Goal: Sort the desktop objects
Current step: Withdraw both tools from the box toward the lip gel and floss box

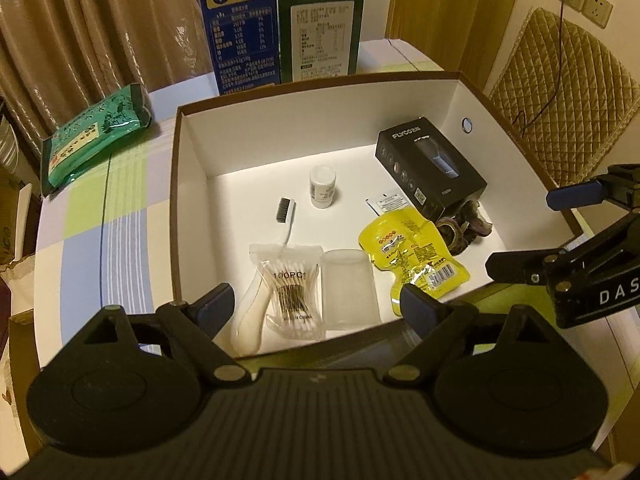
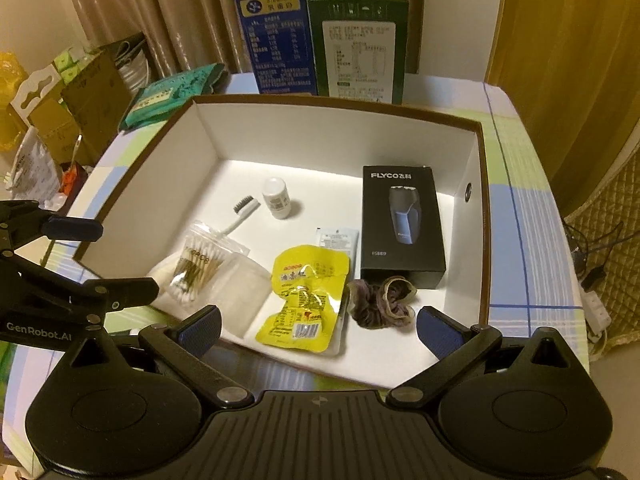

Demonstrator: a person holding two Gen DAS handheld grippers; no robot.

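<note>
One open cardboard box (image 1: 192, 184) on a checked tablecloth (image 1: 92, 216), white inside, brown rim. Eight loose items inside, all lying on its floor:
- one black shaver carton (image 2: 402, 220), far right, flat, printed face up
- one small white bottle (image 1: 322, 190), upright, middle far
- one toothbrush (image 1: 286, 216) with dark bristles, left of the bottle, handle running under the swab bag
- one clear bag of cotton swabs (image 1: 294, 300), near left
- one frosted plastic case (image 1: 350, 288), just right of the swab bag, touching it
- one yellow snack pouch (image 2: 306, 292), near middle, crumpled
- one small white sachet (image 2: 338, 236), partly under the pouch's far edge
- one dark hair scrunchie (image 2: 380, 300), near right, against the shaver carton's near end

Outside the box: two tall cartons at the far edge, one blue (image 1: 240, 28), one green (image 1: 320, 28), side by side; one green packet (image 1: 96, 140) far left on the cloth.

Two tongs. Left gripper (image 1: 320, 304) over the box's near wall, jaws spread wide, nothing between. Right gripper (image 2: 318, 328) likewise over the near wall, jaws spread, empty.
</note>
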